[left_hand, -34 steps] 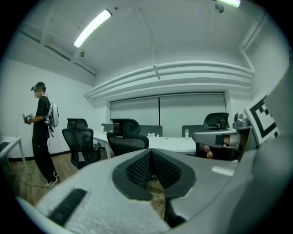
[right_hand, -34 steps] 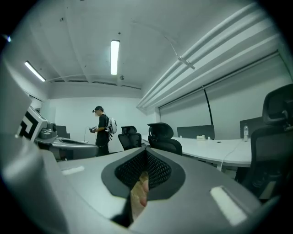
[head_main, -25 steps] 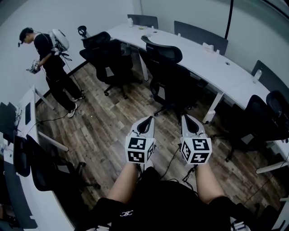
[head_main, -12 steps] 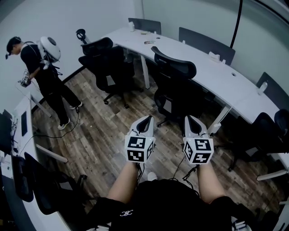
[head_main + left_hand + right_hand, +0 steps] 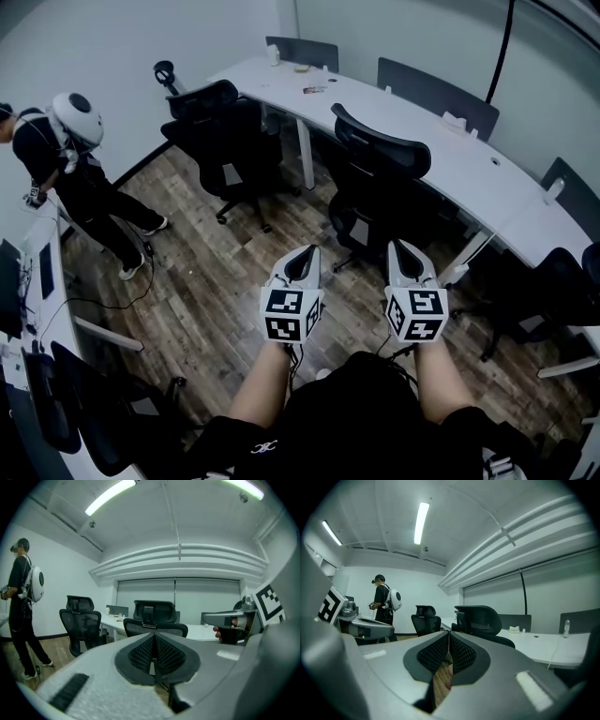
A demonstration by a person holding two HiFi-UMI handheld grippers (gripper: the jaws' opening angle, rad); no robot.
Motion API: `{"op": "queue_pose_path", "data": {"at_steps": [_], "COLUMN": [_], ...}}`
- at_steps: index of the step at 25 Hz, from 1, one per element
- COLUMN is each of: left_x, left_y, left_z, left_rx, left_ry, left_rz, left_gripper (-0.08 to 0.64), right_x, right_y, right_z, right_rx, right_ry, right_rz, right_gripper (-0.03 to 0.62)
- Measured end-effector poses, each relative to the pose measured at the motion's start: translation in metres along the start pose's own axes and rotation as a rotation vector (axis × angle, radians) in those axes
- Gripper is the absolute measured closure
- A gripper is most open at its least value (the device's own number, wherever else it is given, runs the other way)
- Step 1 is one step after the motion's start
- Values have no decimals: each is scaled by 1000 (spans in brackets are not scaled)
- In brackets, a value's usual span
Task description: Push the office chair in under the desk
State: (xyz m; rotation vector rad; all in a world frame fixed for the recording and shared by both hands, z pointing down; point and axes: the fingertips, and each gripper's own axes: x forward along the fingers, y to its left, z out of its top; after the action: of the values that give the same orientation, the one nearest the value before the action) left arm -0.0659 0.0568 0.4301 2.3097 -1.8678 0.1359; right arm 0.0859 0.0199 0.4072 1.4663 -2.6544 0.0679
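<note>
Left gripper (image 5: 302, 252) and right gripper (image 5: 405, 247), jaws together and empty, point at the office chair (image 5: 380, 178). The desk (image 5: 469, 169) edge is behind the chair, bare floor (image 5: 211, 272) to its left.

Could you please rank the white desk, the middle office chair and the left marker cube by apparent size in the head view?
1. white desk
2. middle office chair
3. left marker cube, though nearness to the camera enlarges it

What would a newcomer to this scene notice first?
The left gripper and right gripper, each with a marker cube, point from bottom centre at a black office chair standing out from the curved white desk. A person with a white backpack stands far left.
</note>
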Motion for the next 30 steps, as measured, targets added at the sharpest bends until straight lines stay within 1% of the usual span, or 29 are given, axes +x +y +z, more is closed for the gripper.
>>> {"op": "queue_pose_path", "data": {"at_steps": [9,14,17,23,26,30], "left_x": [23,48,68,128,159,202], "left_y": [38,62,82,121,137,155], "left_z": [-7,-7,-4,12,24,35], "left_rx": [23,48,69,110,135,160], "left_ry": [31,53,61,77,70,78], "left_rz": [21,12,-5,-55,-86,-130], "left_gripper": [552,552,552,552,552,553], "right_x": [42,76,99,152,173,198], "right_y": [0,-3,-6,-27,-43,-60], "right_z": [-7,-13,-11,-3,3,6], "right_rx": [7,17,16,25,13,-6], "right_ry": [1,12,12,11,4,29], "right_rz": [3,-8,-23,-78,-117,-153], "right_gripper": [568,563,555,552,549,549]}}
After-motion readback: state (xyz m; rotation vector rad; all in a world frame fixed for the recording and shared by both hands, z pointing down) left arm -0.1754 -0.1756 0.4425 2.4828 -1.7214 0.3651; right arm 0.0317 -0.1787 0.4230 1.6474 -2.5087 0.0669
